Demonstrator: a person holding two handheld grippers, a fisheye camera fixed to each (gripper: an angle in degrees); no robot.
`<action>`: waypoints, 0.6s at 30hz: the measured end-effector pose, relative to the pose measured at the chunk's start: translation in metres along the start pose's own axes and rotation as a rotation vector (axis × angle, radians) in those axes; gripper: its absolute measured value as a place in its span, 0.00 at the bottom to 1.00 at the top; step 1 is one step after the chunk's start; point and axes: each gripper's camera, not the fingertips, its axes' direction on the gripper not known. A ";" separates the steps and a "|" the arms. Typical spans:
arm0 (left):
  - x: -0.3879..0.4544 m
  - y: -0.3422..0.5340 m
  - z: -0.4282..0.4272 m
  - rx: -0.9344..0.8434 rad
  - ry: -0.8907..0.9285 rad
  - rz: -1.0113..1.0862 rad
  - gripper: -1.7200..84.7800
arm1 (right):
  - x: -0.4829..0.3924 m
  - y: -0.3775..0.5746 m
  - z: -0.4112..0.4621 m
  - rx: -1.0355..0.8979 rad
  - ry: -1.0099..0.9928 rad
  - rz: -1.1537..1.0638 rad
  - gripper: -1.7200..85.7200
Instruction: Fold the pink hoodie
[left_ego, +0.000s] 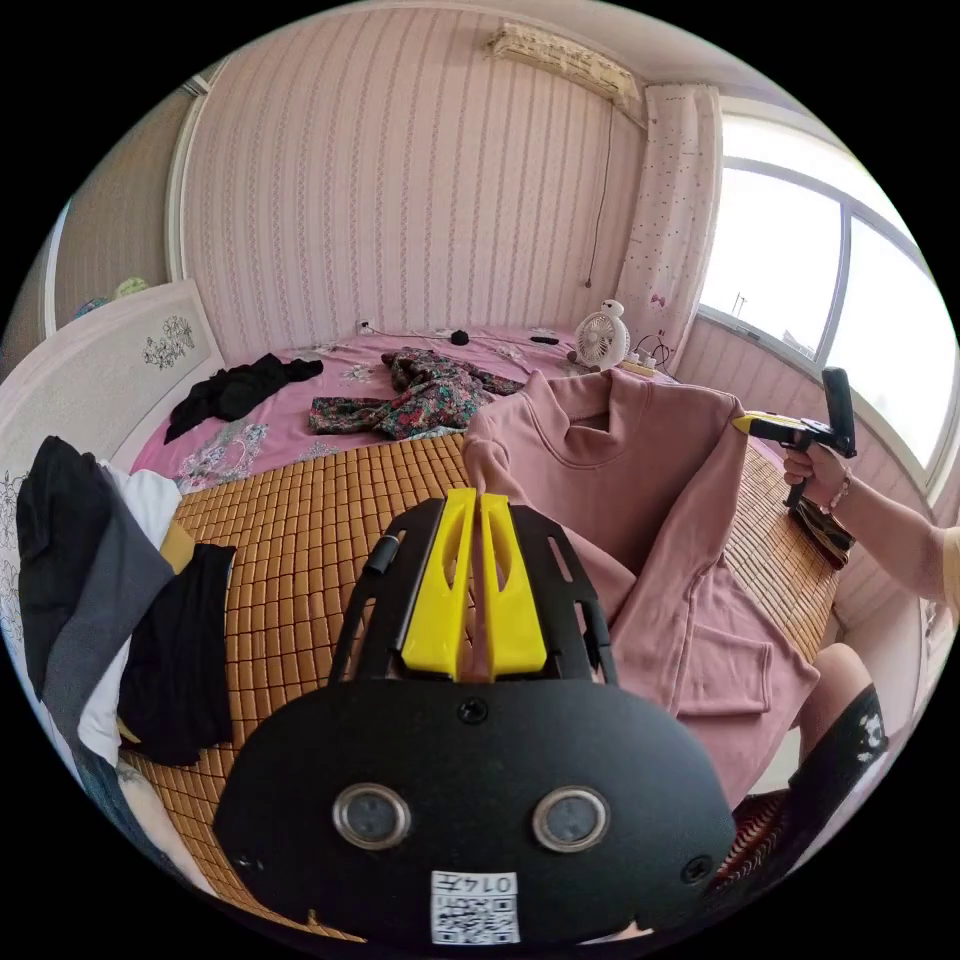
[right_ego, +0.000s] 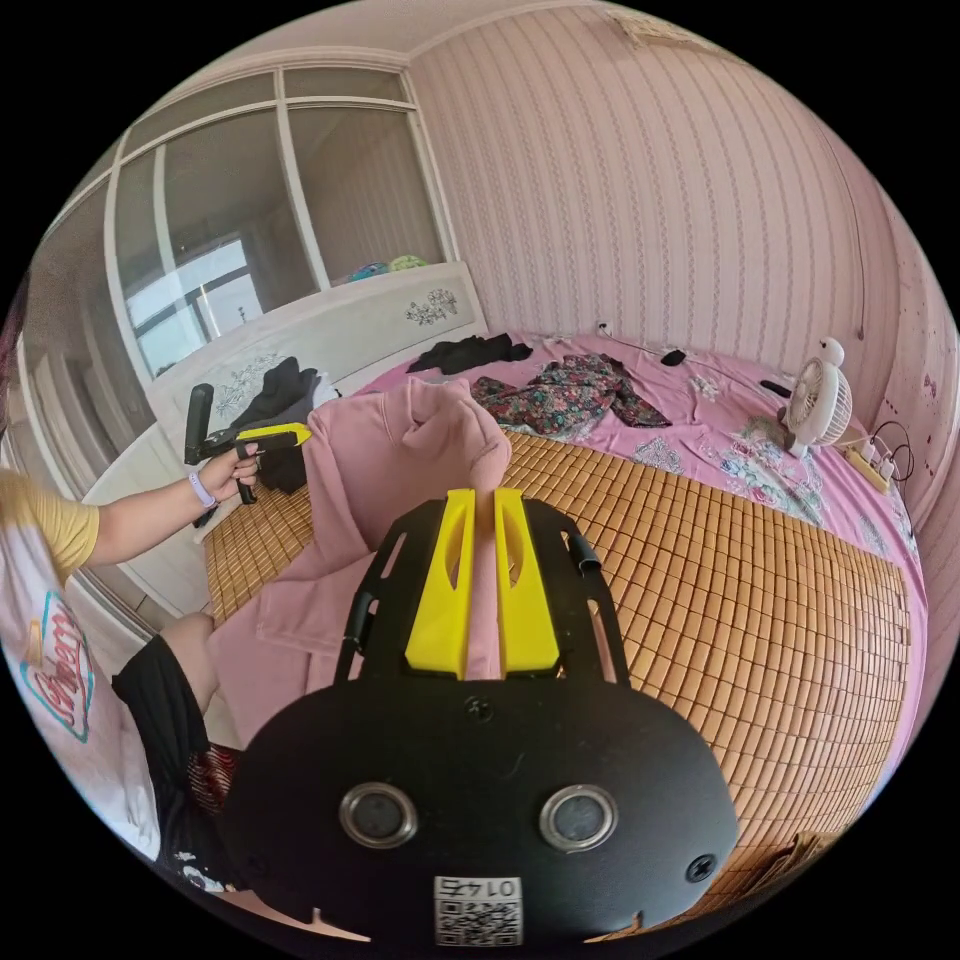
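Observation:
The pink hoodie (left_ego: 640, 500) hangs spread between both grippers above the bamboo mat (left_ego: 300, 540) on the bed, its lower part draped down over the mat's near edge. In the left gripper view, my left gripper (left_ego: 480, 497) has its yellow jaws shut on one shoulder. The right gripper (left_ego: 738, 422), held in a hand, pinches the other shoulder. In the right gripper view, my right gripper (right_ego: 485, 492) is shut on a bunched shoulder of the hoodie (right_ego: 380, 470). The left gripper (right_ego: 300, 433) grips the far shoulder there.
A floral garment (left_ego: 420, 395) and a black garment (left_ego: 235, 390) lie on the pink sheet beyond the mat. A white fan (left_ego: 603, 338) stands near the window. Dark and white clothes (left_ego: 90, 590) are piled by the headboard. The person's leg (left_ego: 840, 700) is at the bed's edge.

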 end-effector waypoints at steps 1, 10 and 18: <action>0.005 0.024 -0.042 0.036 0.020 0.027 0.01 | -0.007 0.012 -0.017 0.011 -0.002 -0.022 0.05; 0.026 0.302 -0.210 -0.148 0.167 -0.315 0.05 | -0.066 0.268 -0.112 -0.212 0.051 0.379 0.09; 0.024 0.324 -0.144 -0.211 0.094 -0.511 0.10 | -0.042 0.298 -0.035 -0.286 0.085 0.563 0.12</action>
